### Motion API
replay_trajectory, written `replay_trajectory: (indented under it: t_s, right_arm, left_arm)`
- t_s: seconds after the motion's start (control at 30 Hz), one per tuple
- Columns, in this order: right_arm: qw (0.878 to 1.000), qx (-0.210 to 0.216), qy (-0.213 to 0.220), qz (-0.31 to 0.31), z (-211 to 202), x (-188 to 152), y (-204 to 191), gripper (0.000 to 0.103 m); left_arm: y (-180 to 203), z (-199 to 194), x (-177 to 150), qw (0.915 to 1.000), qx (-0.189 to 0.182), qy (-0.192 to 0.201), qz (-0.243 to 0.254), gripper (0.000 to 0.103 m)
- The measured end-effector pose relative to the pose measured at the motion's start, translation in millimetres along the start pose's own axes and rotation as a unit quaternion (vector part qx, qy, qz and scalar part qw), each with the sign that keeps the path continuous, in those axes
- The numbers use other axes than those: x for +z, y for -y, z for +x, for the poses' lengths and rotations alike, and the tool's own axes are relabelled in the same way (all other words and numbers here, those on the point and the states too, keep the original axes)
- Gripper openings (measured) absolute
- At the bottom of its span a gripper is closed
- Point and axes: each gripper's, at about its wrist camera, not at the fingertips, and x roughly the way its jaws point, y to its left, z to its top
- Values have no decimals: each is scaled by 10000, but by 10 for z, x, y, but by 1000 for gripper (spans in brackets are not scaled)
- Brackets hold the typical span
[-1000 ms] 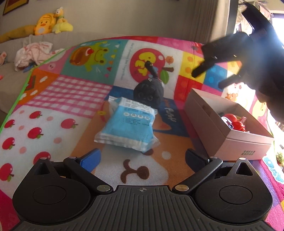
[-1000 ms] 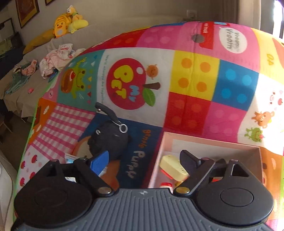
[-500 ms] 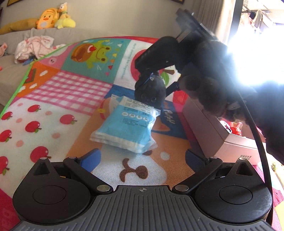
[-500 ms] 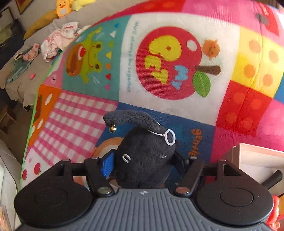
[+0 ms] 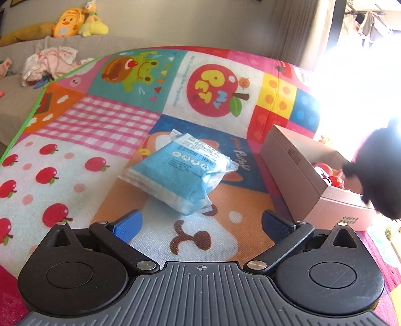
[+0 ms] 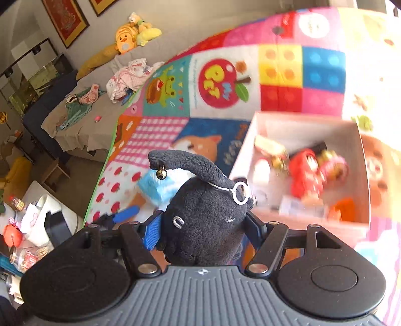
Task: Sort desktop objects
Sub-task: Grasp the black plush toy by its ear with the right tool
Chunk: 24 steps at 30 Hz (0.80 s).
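Observation:
My right gripper [image 6: 204,229] is shut on a black plush toy [image 6: 205,215] with a small bell and a ring, held in the air just left of the pink box [image 6: 361,175]. The box holds red toys [image 6: 304,173] and other small items. In the left wrist view the plush [image 5: 378,175] hangs over the box [image 5: 288,163] at the right edge. My left gripper [image 5: 200,224] is open and empty, low over the mat, just short of a blue tissue pack [image 5: 179,173]. The pack also shows in the right wrist view [image 6: 156,189].
A colourful patchwork play mat [image 5: 100,130] covers the surface. Behind it a grey sofa [image 5: 25,57] carries plush toys [image 5: 72,22] and crumpled clothes [image 5: 50,62]. In the right wrist view a cluttered side table [image 6: 32,225] stands at the lower left.
My right gripper came down over the black plush, closed on it, lifted it off the mat and carried it right, towards the box. The left gripper stayed open near the tissue pack.

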Motion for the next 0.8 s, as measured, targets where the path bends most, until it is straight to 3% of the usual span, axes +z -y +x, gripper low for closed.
replay_trajectory:
  t_s: [0.13, 0.23, 0.27, 0.37, 0.47, 0.63, 0.8]
  right_arm:
    - [9977, 4, -229, 640, 10, -500, 408, 69]
    - [9949, -668, 110, 746, -13, -748, 581, 75]
    - [9932, -837, 295, 758, -51, -803, 626, 85]
    - [9864, -1064, 870, 903, -200, -923, 767, 90]
    - [9775, -1278, 1376, 965, -298, -1032, 843, 103]
    - [9696, -1462, 1746, 892, -299, -1216, 929, 103]
    - [9672, -1187, 2018, 990, -260, -1341, 991, 103]
  left_arm:
    - [38, 26, 3, 9998, 144, -65, 101, 103]
    - [146, -4, 6, 9986, 339, 41, 404, 103]
    - [191, -25, 10, 9980, 346, 105, 513, 103]
    - [354, -59, 99, 9968, 170, 128, 765, 103]
    - [543, -65, 268, 9955, -31, 230, 918, 103]
    - [896, -49, 456, 9907, -413, 318, 1260, 103]
    - [1219, -65, 385, 9817, -861, 274, 1677, 103]
